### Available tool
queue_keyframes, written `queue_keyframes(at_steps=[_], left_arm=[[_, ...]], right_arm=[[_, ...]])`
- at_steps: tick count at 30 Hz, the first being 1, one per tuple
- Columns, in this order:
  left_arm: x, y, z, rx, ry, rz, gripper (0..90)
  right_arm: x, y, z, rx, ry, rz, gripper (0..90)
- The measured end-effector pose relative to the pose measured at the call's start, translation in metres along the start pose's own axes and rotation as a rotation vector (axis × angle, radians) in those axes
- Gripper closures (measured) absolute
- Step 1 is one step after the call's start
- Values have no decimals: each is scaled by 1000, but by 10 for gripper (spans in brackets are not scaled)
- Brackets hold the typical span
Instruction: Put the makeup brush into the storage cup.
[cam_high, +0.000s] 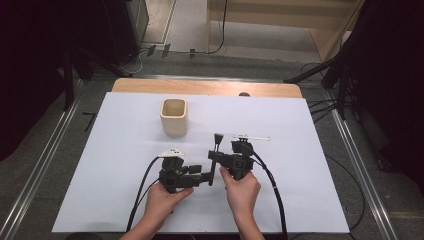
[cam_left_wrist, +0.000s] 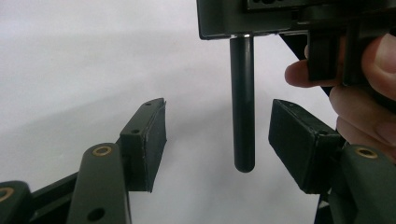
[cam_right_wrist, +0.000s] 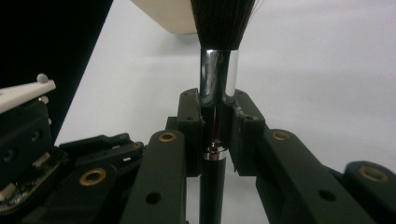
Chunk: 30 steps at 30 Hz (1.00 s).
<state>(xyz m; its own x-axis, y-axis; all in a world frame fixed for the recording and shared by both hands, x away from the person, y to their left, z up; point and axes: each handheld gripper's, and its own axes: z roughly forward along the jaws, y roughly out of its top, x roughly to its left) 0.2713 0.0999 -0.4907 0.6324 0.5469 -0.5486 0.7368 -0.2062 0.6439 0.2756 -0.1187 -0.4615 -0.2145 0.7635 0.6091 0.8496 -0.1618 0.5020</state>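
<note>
So the brush (cam_right_wrist: 218, 56) is clamped in the right gripper (cam_right_wrist: 217, 126) near the table's middle. The left gripper (cam_left_wrist: 217, 140) stands open around its handle, not touching. Handover looks done; dropping it into the cup (cam_high: 173, 116), farther left, is probably what's left.

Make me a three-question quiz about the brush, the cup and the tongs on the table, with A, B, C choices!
1. Where is the cup?
A. Beyond the tongs, toward the far edge of the table
B. Between the two hands
C. On the floor

2. What colour are the brush's bristles?
A. White
B. Black
C. Red

3. What are the left tongs doing to the brush handle?
A. Squeezing it
C. Standing open either side of it
B. Lying far away from it

Answers:
1 A, the high view shows the cream cup farther up the white table.
2 B, the right gripper view shows dark bristles above a silver collar, clamped by the right tongs.
3 C, gaps show beside the handle.
</note>
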Motion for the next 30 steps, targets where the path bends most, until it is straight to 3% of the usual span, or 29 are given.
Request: queue_keyframes(at_steps=[11, 18, 26, 30], left_arm=[[8, 10, -8, 53, 2, 14, 370], [13, 15, -13, 101, 6, 46, 366], [17, 15, -17, 142, -6, 64, 360], [17, 16, -19, 161, 12, 92, 358]], right_arm=[[0, 2, 0, 18, -23, -46, 783], [2, 4, -1, 28, -46, -101, 783], [0, 6, -2, 47, -61, -125, 782], [0, 6, 0, 62, -58, -139, 782]])
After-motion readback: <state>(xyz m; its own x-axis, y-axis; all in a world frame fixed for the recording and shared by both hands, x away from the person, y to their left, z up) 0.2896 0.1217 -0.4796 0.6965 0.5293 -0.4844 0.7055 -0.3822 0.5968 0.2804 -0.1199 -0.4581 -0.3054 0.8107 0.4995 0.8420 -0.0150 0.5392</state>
